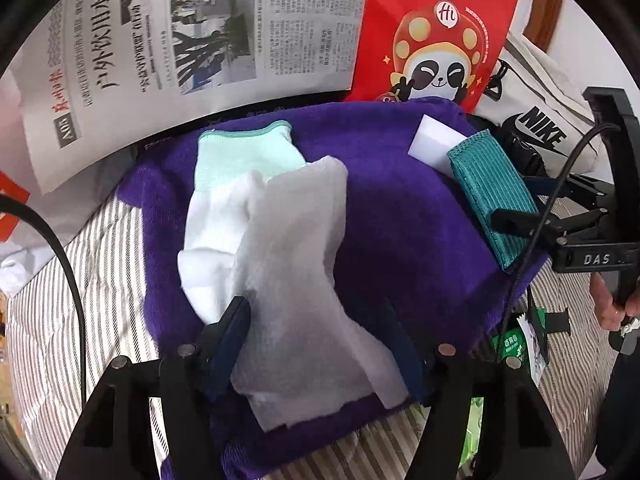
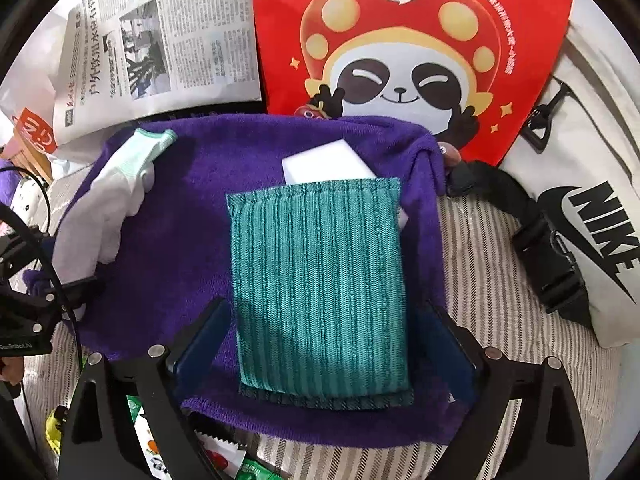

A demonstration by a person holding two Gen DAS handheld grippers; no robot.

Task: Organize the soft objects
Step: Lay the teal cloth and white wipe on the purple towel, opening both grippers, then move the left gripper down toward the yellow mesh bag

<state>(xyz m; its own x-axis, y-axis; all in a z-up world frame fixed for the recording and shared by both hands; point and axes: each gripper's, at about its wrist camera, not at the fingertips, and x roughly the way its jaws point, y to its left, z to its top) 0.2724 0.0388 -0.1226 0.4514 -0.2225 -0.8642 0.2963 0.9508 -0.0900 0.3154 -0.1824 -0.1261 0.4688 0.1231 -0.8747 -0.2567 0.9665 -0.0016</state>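
Note:
A purple towel (image 1: 400, 216) lies spread on the striped bedding. On it lie a white cloth (image 1: 296, 264) and a white glove with a mint cuff (image 1: 240, 160). My left gripper (image 1: 316, 320) is open, its fingers on either side of the white cloth's near end. A teal ribbed sponge pad (image 2: 320, 280) lies on the towel (image 2: 180, 232) over a white sponge block (image 2: 320, 164). My right gripper (image 2: 324, 320) is open, with its fingers on either side of the teal pad. The pad (image 1: 492, 196) and the right gripper show at the right of the left wrist view.
A newspaper (image 1: 160, 40) and a red panda-print bag (image 2: 400, 60) lie behind the towel. A white Nike bag (image 2: 592, 208) with a black strap lies at the right. Small snack packets (image 2: 208, 456) lie on the striped bedding (image 2: 488, 280) near the towel's front edge.

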